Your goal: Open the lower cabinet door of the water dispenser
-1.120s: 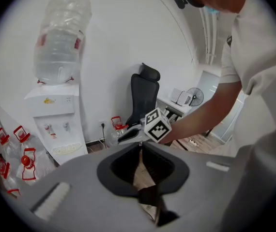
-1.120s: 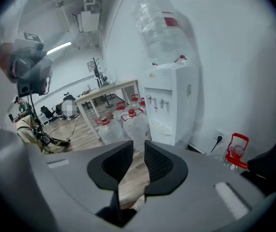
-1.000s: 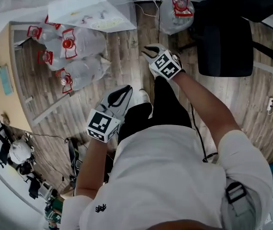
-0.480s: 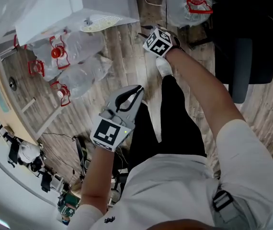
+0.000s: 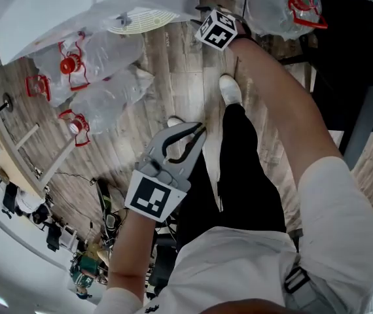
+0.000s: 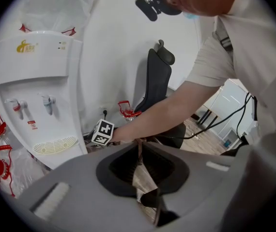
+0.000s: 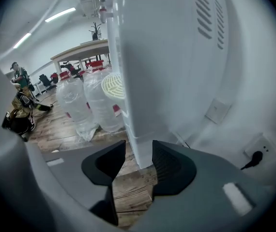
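The white water dispenser (image 5: 75,12) stands at the top left of the head view; its drip tray (image 5: 134,21) faces the bottles. My right gripper (image 5: 203,15) is low beside the dispenser's base, with its marker cube toward me. In the right gripper view the jaws (image 7: 139,154) are opening with nothing between them, and the dispenser's lower front corner (image 7: 138,129) shows just beyond the gap. The lower cabinet door itself is seen only edge-on. My left gripper (image 5: 199,131) hangs shut and empty above the person's legs, well back from the dispenser (image 6: 36,81).
Several big water bottles (image 5: 95,64) with red handles lie on the wood floor left of the dispenser. Another bottle (image 5: 284,5) and a black office chair (image 5: 363,77) are to the right. A wall socket (image 7: 256,153) with a plug sits behind the dispenser. The person's shoe (image 5: 230,89) is below the right gripper.
The right gripper has moved down and forward to the dispenser's base. The left gripper has sunk and drifted a little toward it. The person has bent forward.
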`<control>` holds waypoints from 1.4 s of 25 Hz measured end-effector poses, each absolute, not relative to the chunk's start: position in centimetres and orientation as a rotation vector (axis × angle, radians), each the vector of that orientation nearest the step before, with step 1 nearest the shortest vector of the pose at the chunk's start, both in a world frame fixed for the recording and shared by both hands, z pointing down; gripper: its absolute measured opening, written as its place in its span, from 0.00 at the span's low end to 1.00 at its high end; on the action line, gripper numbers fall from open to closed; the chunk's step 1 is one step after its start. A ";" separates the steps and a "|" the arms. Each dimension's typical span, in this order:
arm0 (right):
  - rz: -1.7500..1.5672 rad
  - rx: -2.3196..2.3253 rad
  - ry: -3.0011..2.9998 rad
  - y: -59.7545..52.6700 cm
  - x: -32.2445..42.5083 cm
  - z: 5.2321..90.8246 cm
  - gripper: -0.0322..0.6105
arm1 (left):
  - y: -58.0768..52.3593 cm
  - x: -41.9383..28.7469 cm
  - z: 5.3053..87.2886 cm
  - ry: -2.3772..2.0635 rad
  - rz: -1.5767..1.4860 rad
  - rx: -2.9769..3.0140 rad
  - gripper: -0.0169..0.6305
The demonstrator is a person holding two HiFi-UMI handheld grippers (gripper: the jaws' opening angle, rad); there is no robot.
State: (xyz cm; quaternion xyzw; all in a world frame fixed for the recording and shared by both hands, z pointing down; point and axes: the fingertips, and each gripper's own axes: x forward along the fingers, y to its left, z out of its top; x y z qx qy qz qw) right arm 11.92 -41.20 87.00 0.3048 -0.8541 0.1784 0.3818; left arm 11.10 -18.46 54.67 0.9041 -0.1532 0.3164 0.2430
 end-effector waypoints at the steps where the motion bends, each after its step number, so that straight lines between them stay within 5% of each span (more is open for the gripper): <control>1: 0.446 0.768 -2.175 -41.6 11.9 87.3 0.28 | -18.6 11.1 54.8 -0.420 0.857 2.471 0.12; 35: 0.477 0.801 -2.064 -37.8 8.3 89.2 0.31 | -18.6 5.8 54.5 -0.467 0.728 2.462 0.12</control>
